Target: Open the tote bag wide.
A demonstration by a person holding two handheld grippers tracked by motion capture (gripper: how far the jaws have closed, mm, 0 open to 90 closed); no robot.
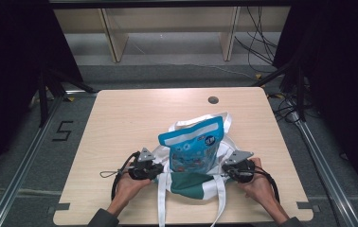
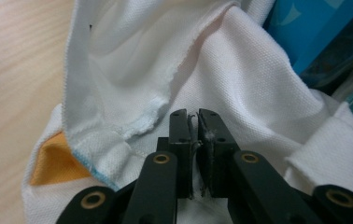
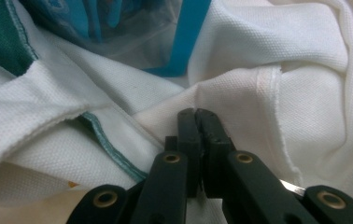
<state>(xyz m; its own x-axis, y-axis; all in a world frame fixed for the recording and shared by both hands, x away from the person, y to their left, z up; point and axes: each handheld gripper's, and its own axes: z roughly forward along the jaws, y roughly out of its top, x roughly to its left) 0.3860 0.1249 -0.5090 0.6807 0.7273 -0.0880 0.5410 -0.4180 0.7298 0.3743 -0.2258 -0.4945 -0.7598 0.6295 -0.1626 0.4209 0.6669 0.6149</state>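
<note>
Both forearms are stretched in from the near edge; the left gripper (image 1: 154, 169) and right gripper (image 1: 228, 169) are each clamped on one bag (image 1: 193, 182), one blue pouch (image 1: 193, 146) inside.

Light wood table (image 1: 120, 123); grommet hole (image 1: 213, 100) near its far edge. Wooden shelf frame (image 1: 115, 38) and cables (image 1: 257, 42) beyond the table.

My white cloth tote bag (image 1: 192, 182), with a dark green panel and two white straps trailing toward me, lies crumpled near the table's front edge, a blue printed snack pouch (image 1: 195, 150) standing tilted in its open mouth.
</note>
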